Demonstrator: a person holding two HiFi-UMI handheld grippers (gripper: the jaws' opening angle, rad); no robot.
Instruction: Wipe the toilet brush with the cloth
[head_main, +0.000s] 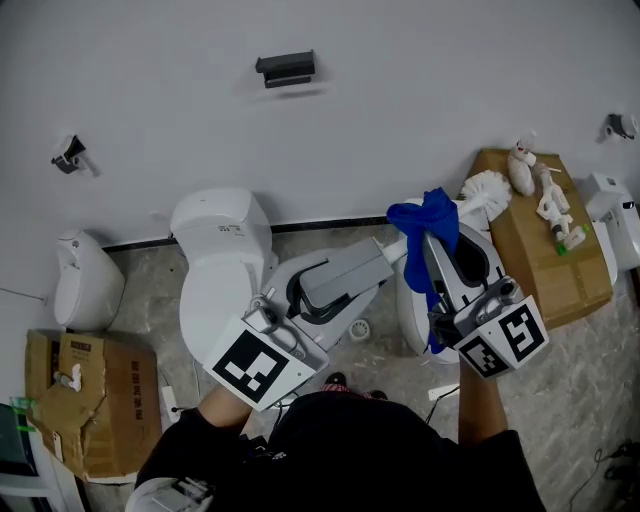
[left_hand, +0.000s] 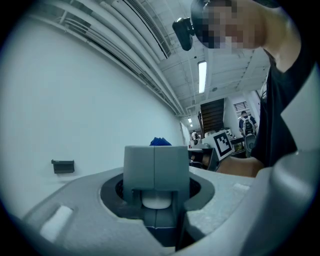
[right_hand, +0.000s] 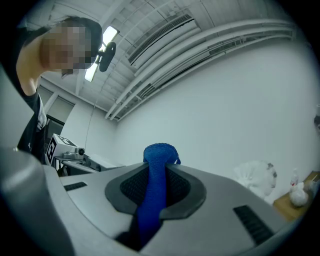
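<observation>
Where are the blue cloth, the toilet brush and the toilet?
blue cloth (head_main: 420, 222): head view, upper bunched part.
toilet brush (head_main: 487, 187): head view, white bristle head.
toilet (head_main: 222, 228): head view, top of the tank.

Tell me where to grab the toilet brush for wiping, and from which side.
Grip the toilet brush at the bare handle end, coming from the side opposite the bristle head. The handle is slim and straight, the head is bushy, and the cloth covers the middle. The left gripper holds it there.
</observation>
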